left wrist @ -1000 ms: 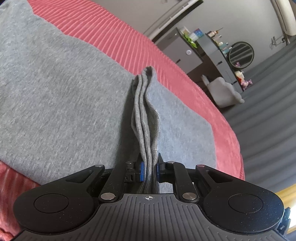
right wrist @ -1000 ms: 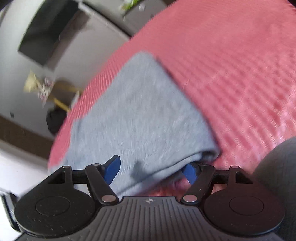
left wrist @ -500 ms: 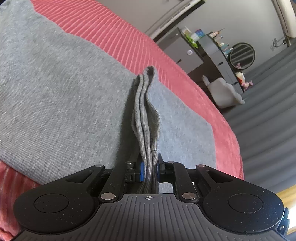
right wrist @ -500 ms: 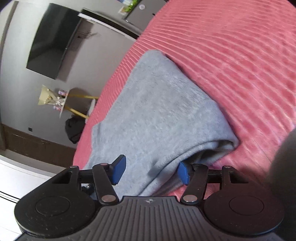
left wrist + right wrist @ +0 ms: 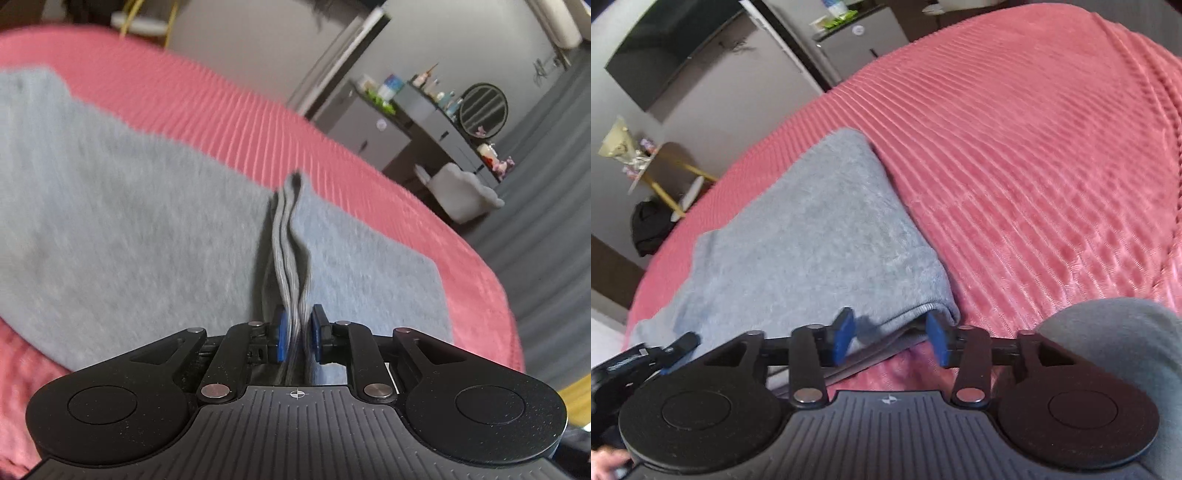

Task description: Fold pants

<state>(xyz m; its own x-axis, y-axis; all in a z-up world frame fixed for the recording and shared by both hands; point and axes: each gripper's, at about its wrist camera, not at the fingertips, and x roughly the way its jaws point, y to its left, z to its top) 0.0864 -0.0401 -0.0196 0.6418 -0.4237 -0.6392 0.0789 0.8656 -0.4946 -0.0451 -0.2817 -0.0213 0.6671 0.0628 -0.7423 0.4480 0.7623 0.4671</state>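
Grey pants (image 5: 129, 221) lie spread on a pink ribbed bedspread (image 5: 229, 118). My left gripper (image 5: 298, 334) is shut on a raised, layered fold of the pants (image 5: 288, 240); its jaws are starting to open, and the cloth still stands between the blue pads. In the right wrist view the folded pants (image 5: 812, 229) run away from me. My right gripper (image 5: 890, 341) sits at their near corner (image 5: 934, 306), its jaws closing. The hem lies between the pads, which do not press on it.
The bedspread (image 5: 1034, 147) stretches wide to the right. Grey clothing of the person (image 5: 1115, 369) fills the lower right. Beyond the bed are a dresser with a round mirror (image 5: 482, 109), a grey chair (image 5: 461, 192), a wall television (image 5: 665, 48) and a small gold-legged table (image 5: 668, 162).
The right jaws have narrowed around the pants' corner. Both views have lifted and rolled, showing more of the room. The left pads stand slightly wider on the fold.
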